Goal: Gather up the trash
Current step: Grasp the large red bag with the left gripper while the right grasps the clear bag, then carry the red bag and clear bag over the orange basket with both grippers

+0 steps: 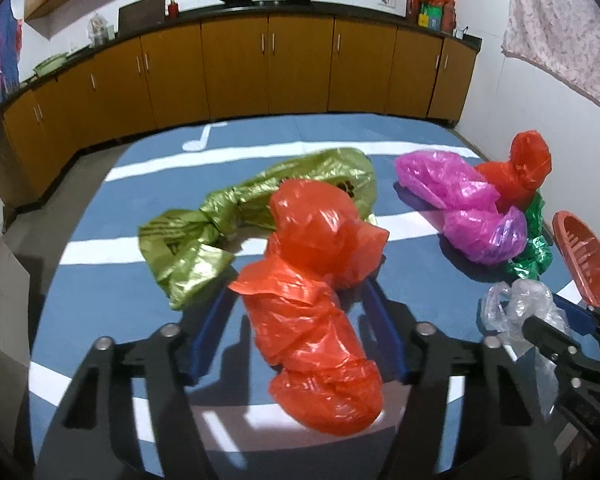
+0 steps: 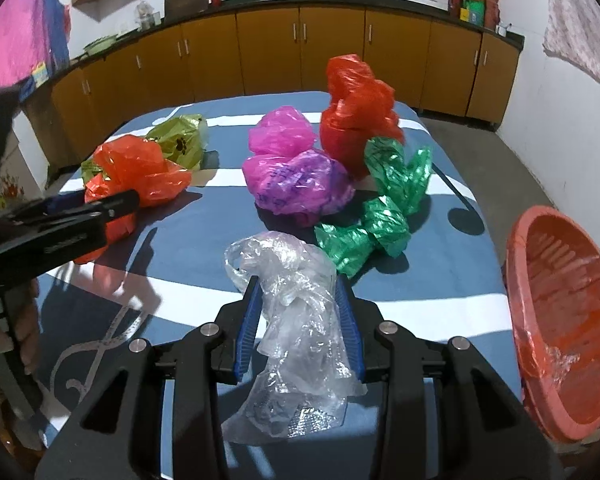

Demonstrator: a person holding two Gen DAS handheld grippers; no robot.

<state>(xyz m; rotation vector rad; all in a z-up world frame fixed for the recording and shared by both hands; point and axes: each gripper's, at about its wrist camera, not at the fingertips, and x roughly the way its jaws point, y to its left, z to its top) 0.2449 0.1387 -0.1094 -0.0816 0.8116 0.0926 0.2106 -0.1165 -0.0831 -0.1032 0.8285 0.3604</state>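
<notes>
A crumpled orange plastic bag lies on the blue striped cloth, between the blue pads of my left gripper. A strip of cloth shows between the left pad and the bag, so the jaws stand open around it. The right wrist view shows this gripper from the side at the same orange bag. My right gripper is shut on a clear plastic bag, whose film fills the gap between both pads. In the left wrist view the clear bag shows at the right.
On the cloth lie an olive bag, a pink bag, a red bag and a shiny green bag. An orange-red basket stands at the table's right edge. Kitchen cabinets line the back wall.
</notes>
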